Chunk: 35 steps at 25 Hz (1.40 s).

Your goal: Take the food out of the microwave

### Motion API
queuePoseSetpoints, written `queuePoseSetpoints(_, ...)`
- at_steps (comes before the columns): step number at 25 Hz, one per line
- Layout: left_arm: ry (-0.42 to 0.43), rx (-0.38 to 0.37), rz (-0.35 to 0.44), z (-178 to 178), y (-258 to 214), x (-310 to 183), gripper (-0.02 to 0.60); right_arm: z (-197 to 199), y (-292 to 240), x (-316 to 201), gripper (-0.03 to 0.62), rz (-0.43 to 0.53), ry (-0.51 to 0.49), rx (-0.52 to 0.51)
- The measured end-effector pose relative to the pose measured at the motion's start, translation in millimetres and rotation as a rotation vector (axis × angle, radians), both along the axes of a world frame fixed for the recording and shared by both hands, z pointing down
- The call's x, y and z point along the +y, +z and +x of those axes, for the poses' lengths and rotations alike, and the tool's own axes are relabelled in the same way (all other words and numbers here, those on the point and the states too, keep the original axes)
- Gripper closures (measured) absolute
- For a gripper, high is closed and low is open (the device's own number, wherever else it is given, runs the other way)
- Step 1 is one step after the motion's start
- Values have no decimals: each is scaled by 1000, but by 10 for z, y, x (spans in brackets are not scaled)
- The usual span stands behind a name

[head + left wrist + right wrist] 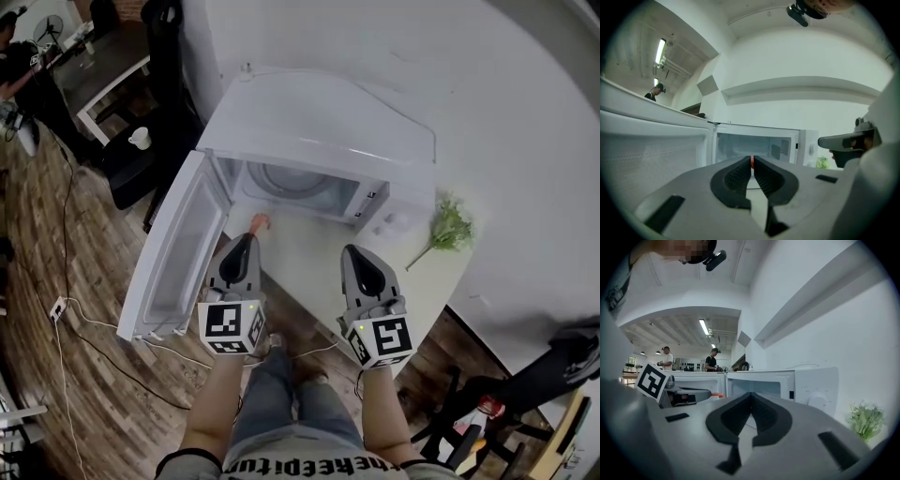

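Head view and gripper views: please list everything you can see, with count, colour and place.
microwave: one, white, on the table, door open to the left
table: one, white, under the microwave
food: one small piece, orange, in front of the microwave's opening
plant sprig: one, green, on the table right of the microwave
cup: one, white, on dark furniture, upper left
left gripper: grey, shut on the food
right gripper: grey, shut, empty
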<state>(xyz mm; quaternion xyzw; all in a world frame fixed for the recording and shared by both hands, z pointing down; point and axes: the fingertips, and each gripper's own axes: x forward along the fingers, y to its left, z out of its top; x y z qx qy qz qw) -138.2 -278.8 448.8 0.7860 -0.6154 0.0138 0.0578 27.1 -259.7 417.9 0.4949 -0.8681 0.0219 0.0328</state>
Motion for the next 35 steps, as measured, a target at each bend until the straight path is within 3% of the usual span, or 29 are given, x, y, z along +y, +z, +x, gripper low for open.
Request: queuePoseSetpoints(35,-96,31,161,-149,-1071,1392,560,160,-854,950,591,112,-23,-2)
